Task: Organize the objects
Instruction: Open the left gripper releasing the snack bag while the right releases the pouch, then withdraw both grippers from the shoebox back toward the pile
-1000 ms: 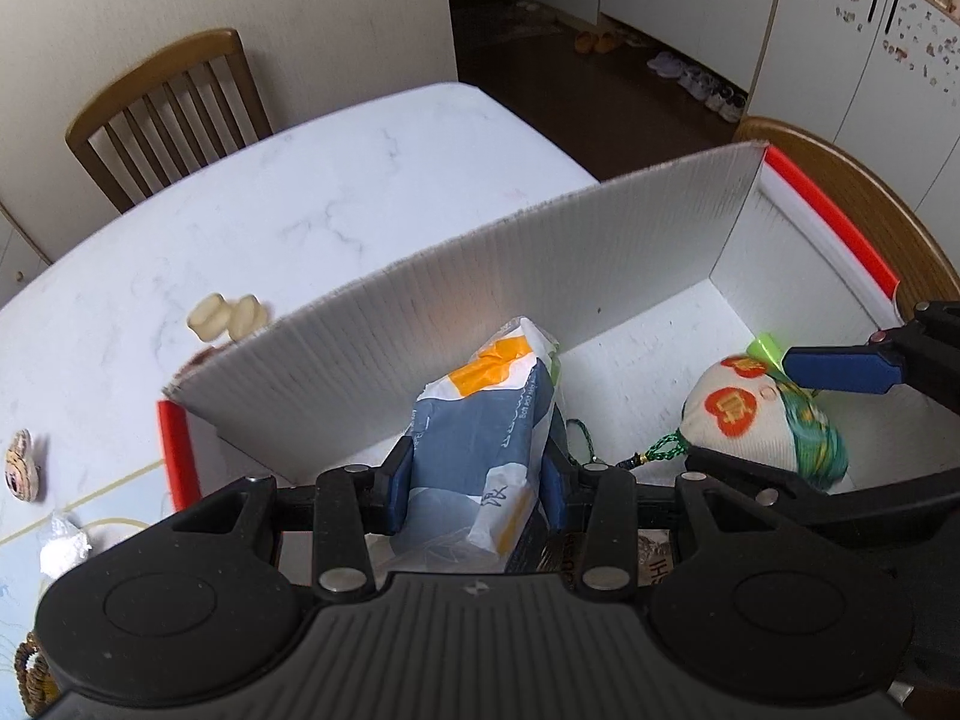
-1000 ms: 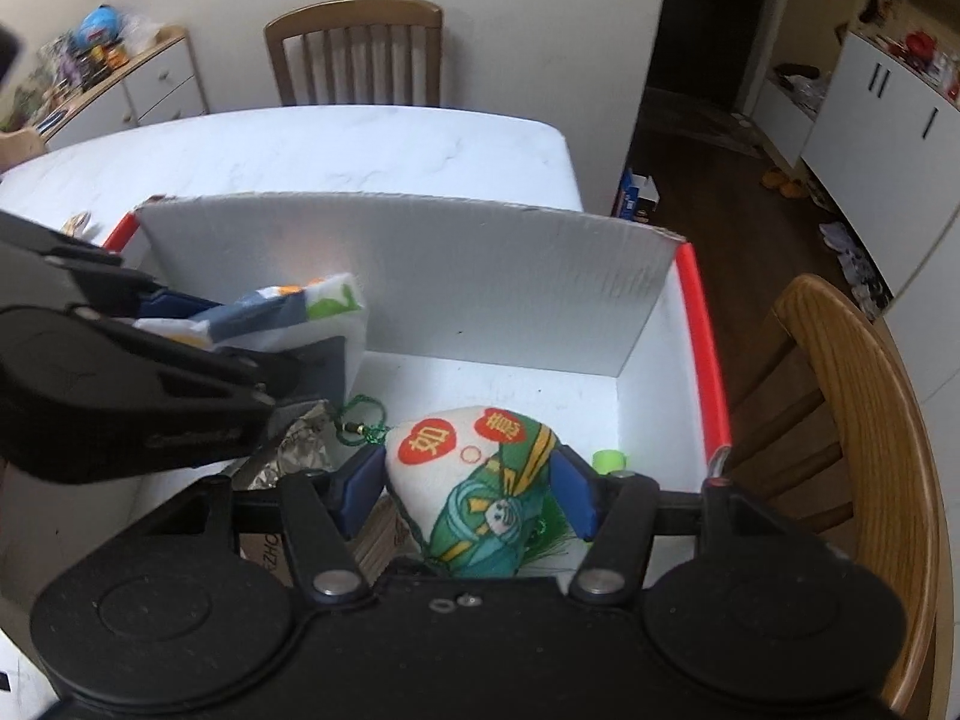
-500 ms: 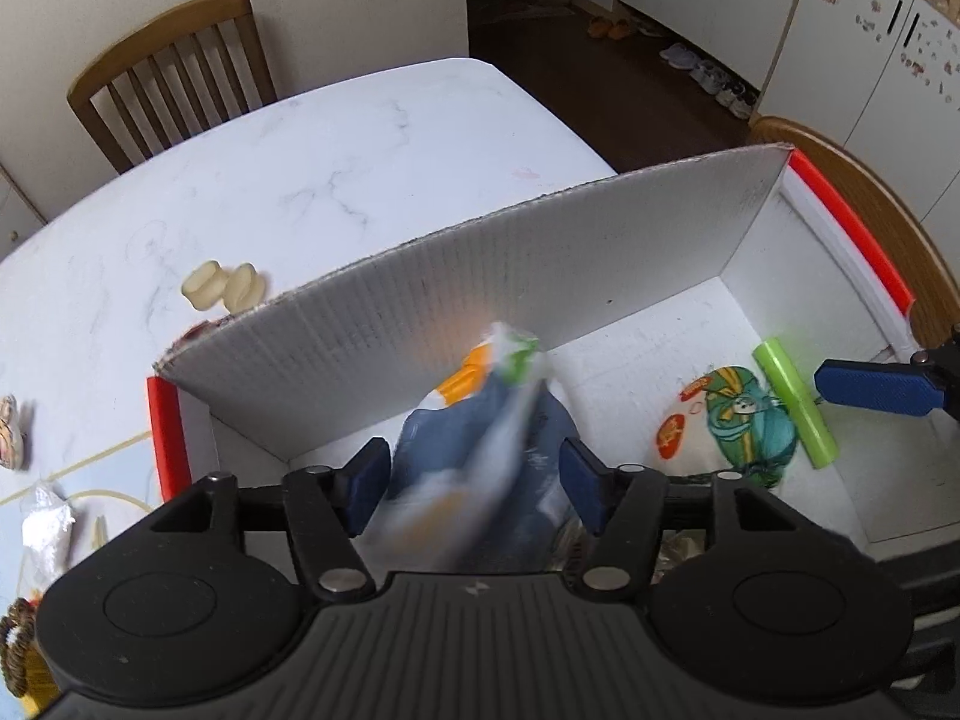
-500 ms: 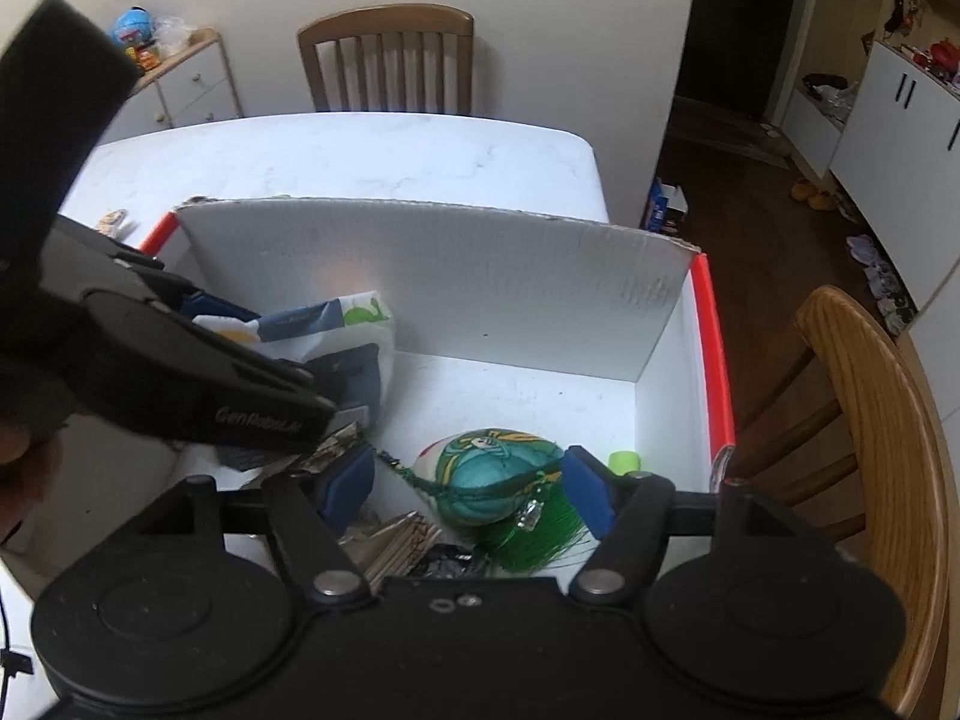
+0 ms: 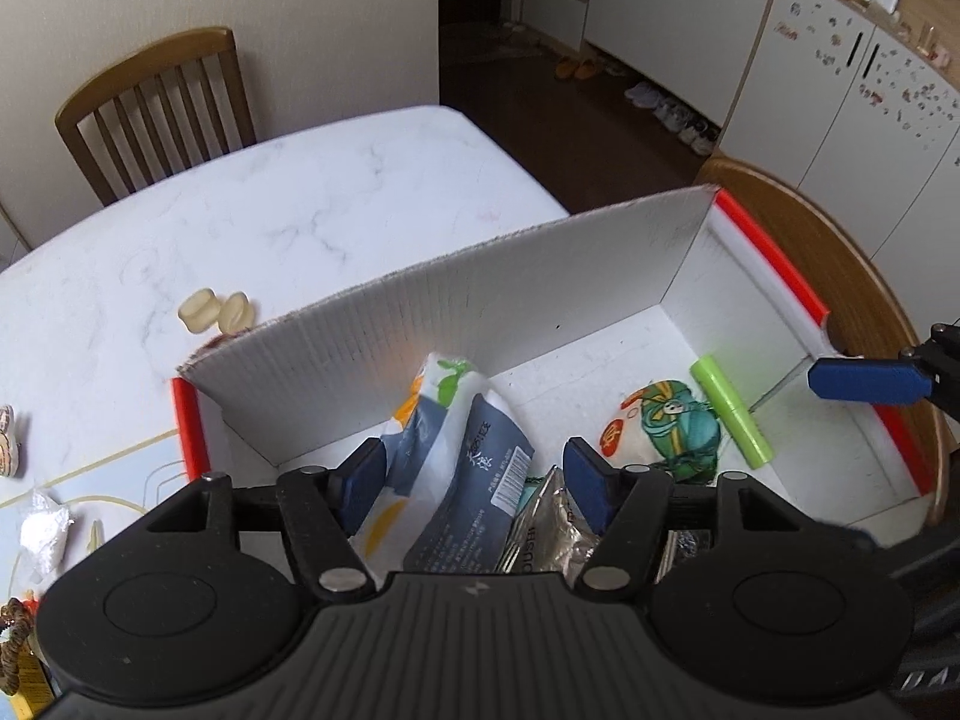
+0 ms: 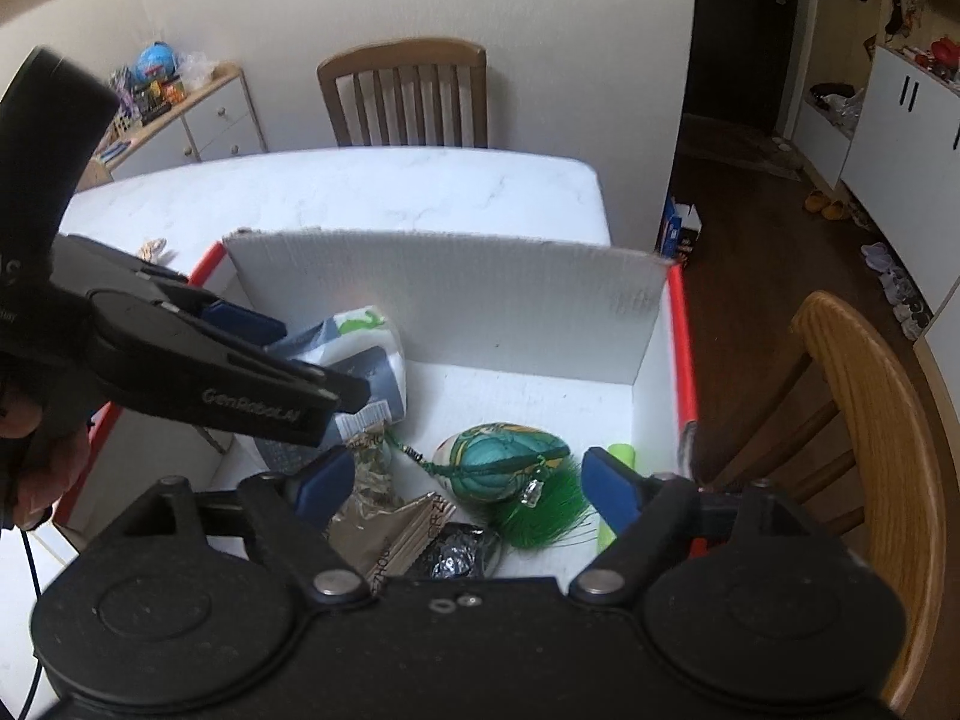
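A white corrugated box (image 5: 540, 300) with red rims stands on the marble table. In it lies a blue-and-white snack package (image 5: 456, 480), leaning on the far wall. My left gripper (image 5: 474, 474) hovers open above it, its pads clear of the wrapper. An embroidered pouch (image 6: 504, 462) with a green tassel rests on the box floor beside a green tube (image 6: 621, 456). Above the pouch my right gripper (image 6: 468, 480) has its jaws opening, nothing pressed between them. The right wrist view shows the left gripper (image 6: 312, 360) over the package (image 6: 366, 354).
Foil wrappers (image 6: 384, 516) lie at the box's near side. Two pale round pieces (image 5: 216, 312) sit on the table behind the box, small items at its left edge. One wooden chair (image 6: 864, 420) stands right of the box and another (image 5: 156, 108) at the far side.
Both grippers have let go. The package dropped and now leans in the box; the pouch fell and turned over onto the floor. Both grippers have lifted away with wider jaws.
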Tool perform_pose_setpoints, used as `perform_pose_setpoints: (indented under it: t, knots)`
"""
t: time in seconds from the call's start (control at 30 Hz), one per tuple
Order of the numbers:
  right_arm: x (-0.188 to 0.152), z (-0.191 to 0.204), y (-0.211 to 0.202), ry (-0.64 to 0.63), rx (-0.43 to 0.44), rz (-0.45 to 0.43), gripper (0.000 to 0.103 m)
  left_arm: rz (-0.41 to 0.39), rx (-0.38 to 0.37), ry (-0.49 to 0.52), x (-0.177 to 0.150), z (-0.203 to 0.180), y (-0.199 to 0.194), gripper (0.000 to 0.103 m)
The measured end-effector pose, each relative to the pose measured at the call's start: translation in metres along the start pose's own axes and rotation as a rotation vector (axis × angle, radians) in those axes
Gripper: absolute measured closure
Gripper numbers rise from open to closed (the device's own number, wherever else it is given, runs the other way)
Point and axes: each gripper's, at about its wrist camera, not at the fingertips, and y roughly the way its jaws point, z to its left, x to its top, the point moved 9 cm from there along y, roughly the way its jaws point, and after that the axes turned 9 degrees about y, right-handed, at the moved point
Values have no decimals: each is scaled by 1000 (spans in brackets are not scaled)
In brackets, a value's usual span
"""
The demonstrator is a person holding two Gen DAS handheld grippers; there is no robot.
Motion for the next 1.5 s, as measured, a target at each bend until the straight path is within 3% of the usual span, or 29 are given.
perform_pose_setpoints:
  t: [0.5, 0.7, 1.1, 1.4, 1.5]
  knots:
    - [12, 13, -44, 64, 60, -89, 15, -143, -40, -10, -10, 13, -78, 38]
    - [18, 29, -62, 86, 75, -119, 11, -190, -42, -30, -24, 31, -108, 31]
    - [17, 92, -80, 67, 122, -162, 5, -262, -26, -108, -64, 90, -155, 21]
    - [6, 153, -67, 29, 145, -156, 5, -277, -10, -88, -105, 137, -176, 14]
    - [1, 175, -60, -2, 149, -142, 5, -288, -5, -97, -117, 156, -178, 0]
